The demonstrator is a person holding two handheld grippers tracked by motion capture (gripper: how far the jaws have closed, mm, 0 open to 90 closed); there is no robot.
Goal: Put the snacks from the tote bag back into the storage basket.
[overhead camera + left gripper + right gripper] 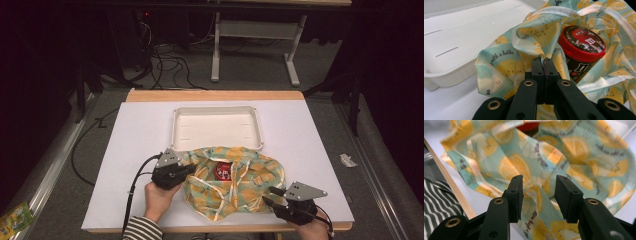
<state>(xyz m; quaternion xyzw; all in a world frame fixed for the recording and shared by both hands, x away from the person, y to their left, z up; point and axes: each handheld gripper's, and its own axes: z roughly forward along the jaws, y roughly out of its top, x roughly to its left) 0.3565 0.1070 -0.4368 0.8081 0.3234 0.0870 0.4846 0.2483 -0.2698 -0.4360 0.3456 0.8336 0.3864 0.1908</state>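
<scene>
Nearest me, at about 5 o'clock on the table [310,130], my right gripper [267,196] sits at the bag's [250,187] near right edge. Its jaws stand wide apart, with the lemon-print plastic lying between and beyond them but not pinched. At 7 o'clock my left gripper [191,169] has its jaws pressed together on the bag's left rim; in the left gripper view the film bunches right at the closed tips, so I judge it is holding the bag there.

The bag lies crumpled at the table's near middle, mouth upward, and the red-lidded can [581,50] stands inside it, toward the centre. Past the bag, at 12 o'clock, is the white tray [176,131], the bag's far edge just touching its near rim.

I read this as the step of opening the bag to get at the can. Next I would close the right jaws on the near rim and pull the two sides apart, gently, since thin film slips and the can may tip.
</scene>
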